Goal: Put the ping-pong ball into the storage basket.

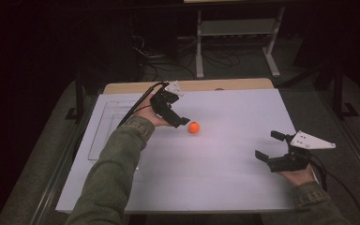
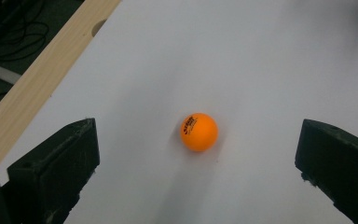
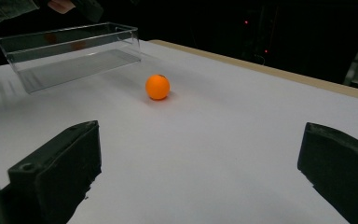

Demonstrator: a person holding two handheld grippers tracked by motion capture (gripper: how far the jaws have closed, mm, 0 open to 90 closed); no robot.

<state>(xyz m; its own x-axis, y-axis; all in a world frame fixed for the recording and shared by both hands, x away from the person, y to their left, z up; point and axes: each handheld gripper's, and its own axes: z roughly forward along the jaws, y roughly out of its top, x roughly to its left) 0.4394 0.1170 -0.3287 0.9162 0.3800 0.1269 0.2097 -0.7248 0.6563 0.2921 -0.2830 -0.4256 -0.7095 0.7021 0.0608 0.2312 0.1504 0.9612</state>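
Nearest the high camera, a green sleeve came up from the bottom edge to the left gripper, whose jaws stood wide apart and held nothing. Just beyond its tips lay a small, smooth orange plastic ball, round and glossy, with a dark printed mark on one side that was too small to read in the left gripper view. It rested on the white table sheet, toward the far half and a little left of centre, free of both jaws and lying between their lines but ahead of them. A clear plastic rectangular tray sat on the sheet near the ball, apart from it. The right gripper hovered low near the right edge, well apart from the ball, its jaws likewise spread wide and empty, pointing across the sheet toward the ball.
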